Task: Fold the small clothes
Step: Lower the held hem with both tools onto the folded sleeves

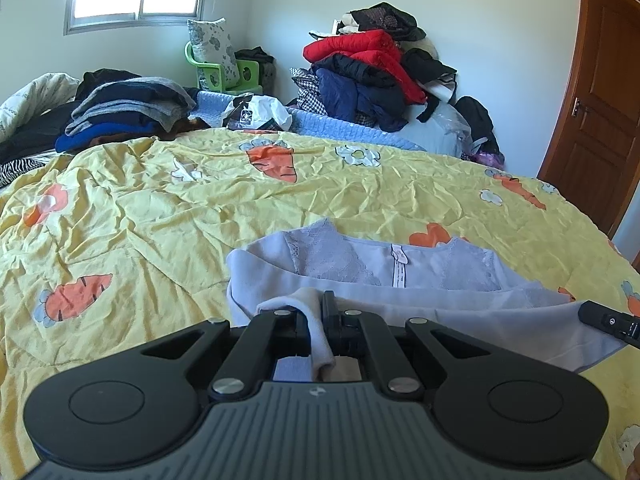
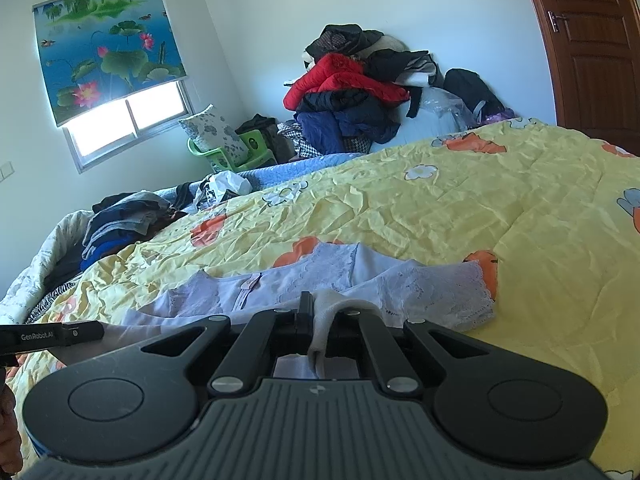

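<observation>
Left hand-held gripper (image 1: pixel 316 312): fingers together, clamped on a bunched fold of the lavender top (image 1: pixel 400 276) at its near hem. Right hand-held gripper (image 2: pixel 320 312): likewise clamped on a pale fold of the same garment. Fingertips largely hidden by gathered cloth in both views.

Lavender top: lies on the near part of the bed, lace shoulders and neck label facing up; near hem cut off behind the gripper bodies.

Yellow carrot-print quilt (image 1: pixel 180 200): wrinkled, open beyond the garment and to both sides.

Far left: folded clothes stack (image 1: pixel 128 108). Far right, against the wall: clothes heap (image 1: pixel 368 76). Right edge: wooden door (image 1: pixel 600 100), partly cropped.
</observation>
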The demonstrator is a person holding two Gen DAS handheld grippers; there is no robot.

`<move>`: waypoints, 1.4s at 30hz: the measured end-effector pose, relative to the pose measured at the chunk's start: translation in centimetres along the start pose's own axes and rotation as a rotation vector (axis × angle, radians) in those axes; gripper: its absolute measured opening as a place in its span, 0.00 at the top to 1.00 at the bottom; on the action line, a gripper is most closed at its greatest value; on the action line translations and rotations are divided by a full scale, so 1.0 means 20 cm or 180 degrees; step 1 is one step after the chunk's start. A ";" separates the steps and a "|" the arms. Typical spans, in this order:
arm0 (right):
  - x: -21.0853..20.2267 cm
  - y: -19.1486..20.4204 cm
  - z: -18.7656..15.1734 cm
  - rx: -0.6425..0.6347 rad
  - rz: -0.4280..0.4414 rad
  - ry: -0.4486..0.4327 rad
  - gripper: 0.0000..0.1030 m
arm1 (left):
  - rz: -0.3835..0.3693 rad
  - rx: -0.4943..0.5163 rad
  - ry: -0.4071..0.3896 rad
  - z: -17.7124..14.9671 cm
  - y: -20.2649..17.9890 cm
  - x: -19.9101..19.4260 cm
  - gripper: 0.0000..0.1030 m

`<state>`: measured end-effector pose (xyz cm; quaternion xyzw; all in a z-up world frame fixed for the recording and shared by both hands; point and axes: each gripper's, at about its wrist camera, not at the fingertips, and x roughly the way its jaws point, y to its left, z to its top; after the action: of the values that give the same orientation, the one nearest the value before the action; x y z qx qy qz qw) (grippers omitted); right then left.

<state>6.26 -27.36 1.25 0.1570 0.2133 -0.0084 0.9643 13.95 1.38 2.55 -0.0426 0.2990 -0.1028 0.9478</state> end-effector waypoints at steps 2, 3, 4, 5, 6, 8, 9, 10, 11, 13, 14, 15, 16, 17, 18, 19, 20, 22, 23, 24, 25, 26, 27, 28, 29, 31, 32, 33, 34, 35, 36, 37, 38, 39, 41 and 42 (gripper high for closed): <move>0.01 0.00 0.00 -0.0007 -0.0006 -0.0003 0.94 | -0.0004 -0.0003 -0.0007 0.01 0.00 0.02 0.96; 0.02 0.00 0.01 -0.0009 -0.0009 -0.0005 0.94 | -0.0006 -0.0005 -0.0005 0.01 0.00 0.03 0.96; 0.03 0.00 0.01 -0.0007 -0.0012 -0.0003 0.94 | -0.0002 0.0000 0.0000 0.01 0.00 0.03 0.96; 0.04 -0.01 0.02 0.0007 -0.0014 0.0001 0.94 | 0.0001 0.0001 0.0008 0.02 0.00 0.05 0.96; 0.06 -0.01 0.02 0.0021 -0.0014 0.0008 0.94 | 0.0005 -0.0002 0.0017 0.02 0.00 0.06 0.96; 0.09 -0.02 0.03 0.0050 -0.0013 0.0026 0.94 | 0.0000 -0.0030 0.0036 0.04 0.00 0.09 0.96; 0.10 -0.02 0.03 0.0054 -0.0014 0.0028 0.94 | 0.0002 -0.0029 0.0043 0.04 0.00 0.10 0.96; 0.11 -0.02 0.03 0.0050 -0.0015 0.0027 0.94 | 0.0011 -0.0016 0.0039 0.05 0.00 0.11 0.96; 0.13 -0.02 0.04 0.0048 -0.0012 0.0030 0.94 | 0.0022 -0.0002 0.0034 0.05 -0.01 0.12 0.96; 0.14 -0.02 0.04 0.0049 -0.0012 0.0033 0.94 | 0.0031 0.0001 0.0041 0.06 -0.02 0.14 0.96; 0.15 -0.03 0.05 0.0052 -0.0012 0.0035 0.94 | 0.0036 0.0002 0.0045 0.06 -0.02 0.14 0.96; 0.16 -0.03 0.05 0.0052 -0.0010 0.0043 0.94 | 0.0043 0.0008 0.0048 0.07 -0.02 0.15 0.96; 0.17 -0.04 0.05 0.0053 -0.0008 0.0054 0.94 | 0.0048 0.0012 0.0050 0.07 -0.02 0.16 0.96; 0.19 -0.04 0.06 0.0054 -0.0009 0.0063 0.94 | 0.0052 0.0010 0.0049 0.07 -0.02 0.16 0.96; 0.20 -0.04 0.06 0.0054 -0.0009 0.0070 0.94 | 0.0059 0.0009 0.0048 0.08 -0.02 0.17 0.96; 0.21 -0.05 0.07 0.0051 -0.0007 0.0078 0.94 | 0.0067 0.0011 0.0046 0.09 -0.02 0.17 0.96; 0.22 -0.05 0.07 0.0048 -0.0004 0.0087 0.94 | 0.0074 0.0013 0.0046 0.09 -0.02 0.18 0.96; 0.24 -0.04 0.08 0.0042 0.0002 0.0104 0.94 | 0.0088 0.0023 0.0054 0.10 -0.02 0.20 0.96; 0.25 -0.04 0.09 0.0037 0.0002 0.0108 0.94 | 0.0095 0.0027 0.0063 0.11 -0.02 0.21 0.96; 0.26 -0.04 0.09 0.0026 0.0001 0.0113 0.94 | 0.0104 0.0031 0.0068 0.11 -0.02 0.22 0.96; 0.27 -0.04 0.09 0.0017 0.0000 0.0117 0.94 | 0.0116 0.0040 0.0073 0.12 -0.02 0.24 0.96; 0.29 -0.03 0.09 0.0015 -0.0001 0.0123 0.94 | 0.0127 0.0048 0.0078 0.12 -0.02 0.25 0.96; 0.30 -0.04 0.10 0.0018 0.0000 0.0130 0.94 | 0.0135 0.0059 0.0088 0.12 -0.02 0.26 0.96; 0.31 -0.04 0.10 0.0022 0.0000 0.0138 0.94 | 0.0140 0.0065 0.0105 0.12 -0.02 0.27 0.96; 0.32 -0.04 0.10 0.0025 -0.0001 0.0150 0.94 | 0.0142 0.0063 0.0122 0.12 -0.02 0.29 0.96; 0.34 -0.05 0.10 0.0040 -0.0001 0.0176 0.94 | 0.0143 0.0055 0.0163 0.13 -0.01 0.31 0.96; 0.36 -0.05 0.10 0.0048 0.0002 0.0189 0.94 | 0.0142 0.0053 0.0185 0.13 -0.01 0.33 0.96; 0.37 -0.05 0.10 0.0054 0.0002 0.0205 0.94 | 0.0142 0.0046 0.0204 0.13 -0.01 0.34 0.96; 0.38 -0.06 0.10 0.0063 0.0000 0.0219 0.94 | 0.0142 0.0040 0.0228 0.13 0.00 0.35 0.96; 0.39 -0.06 0.10 0.0071 -0.0001 0.0235 0.94 | 0.0138 0.0034 0.0249 0.13 0.00 0.36 0.96; 0.40 -0.07 0.10 0.0076 -0.0001 0.0249 0.94 | 0.0133 0.0028 0.0271 0.13 0.00 0.38 0.96; 0.41 -0.07 0.09 0.0081 -0.0002 0.0262 0.94 | 0.0130 0.0028 0.0296 0.14 0.00 0.39 0.96; 0.42 -0.07 0.09 0.0088 -0.0004 0.0277 0.94 | 0.0129 0.0031 0.0319 0.14 0.00 0.40 0.96; 0.43 -0.08 0.09 0.0092 -0.0002 0.0291 0.94 | 0.0129 0.0036 0.0336 0.13 0.00 0.41 0.96; 0.44 -0.08 0.09 0.0086 -0.0005 0.0312 0.94 | 0.0126 0.0036 0.0385 0.13 0.00 0.43 0.96; 0.45 -0.08 0.09 0.0082 -0.0007 0.0323 0.94 | 0.0123 0.0031 0.0412 0.13 0.01 0.45 0.96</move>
<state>15.02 -29.04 -1.52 0.1694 0.2619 -0.0043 0.9501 22.59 -0.41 -0.31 -0.0255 0.3599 -0.0885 0.9284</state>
